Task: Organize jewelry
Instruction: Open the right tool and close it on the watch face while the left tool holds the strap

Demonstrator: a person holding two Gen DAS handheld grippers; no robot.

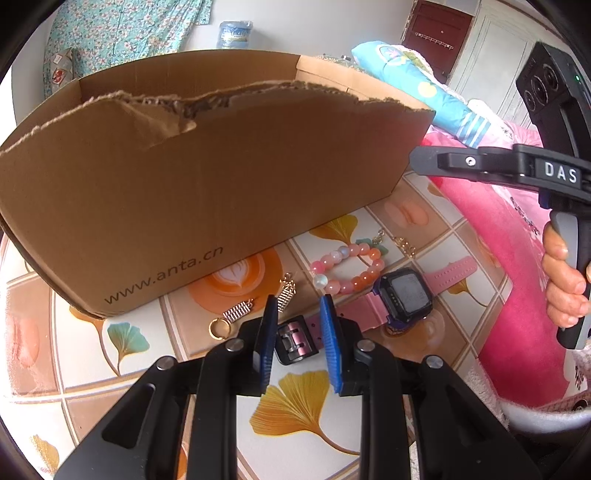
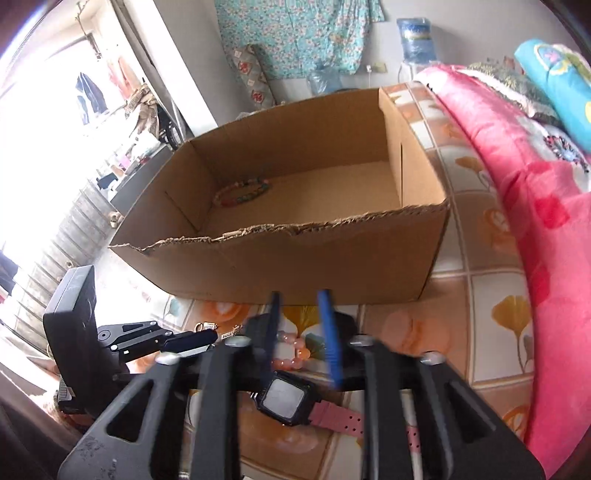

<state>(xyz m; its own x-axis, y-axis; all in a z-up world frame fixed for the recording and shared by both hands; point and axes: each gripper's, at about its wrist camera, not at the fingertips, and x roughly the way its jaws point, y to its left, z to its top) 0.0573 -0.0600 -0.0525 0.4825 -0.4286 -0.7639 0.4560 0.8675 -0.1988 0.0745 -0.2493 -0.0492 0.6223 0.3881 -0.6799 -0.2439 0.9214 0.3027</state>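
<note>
Box rim: I see the cardboard box (image 2: 295, 236) torn along its near edge.
Left gripper (image 1: 299, 325): jaws parted, empty, above the watch (image 1: 402, 299) strap.
Right gripper (image 2: 301, 332): jaws apart, nothing gripped.

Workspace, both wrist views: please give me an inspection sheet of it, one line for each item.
Surface: patterned tablecloth.
Job's things: cardboard box holds one beaded bracelet; outside it lie pink bead bracelet, pink-strapped watch, two gold earrings, gold ring.
Clutter: pink blanket.
Grippers: left gripper jaws open over the watch buckle; right gripper jaws open, empty.
Cables: nothing seen.
Surroundings: water bottle, floral cloth.
</note>
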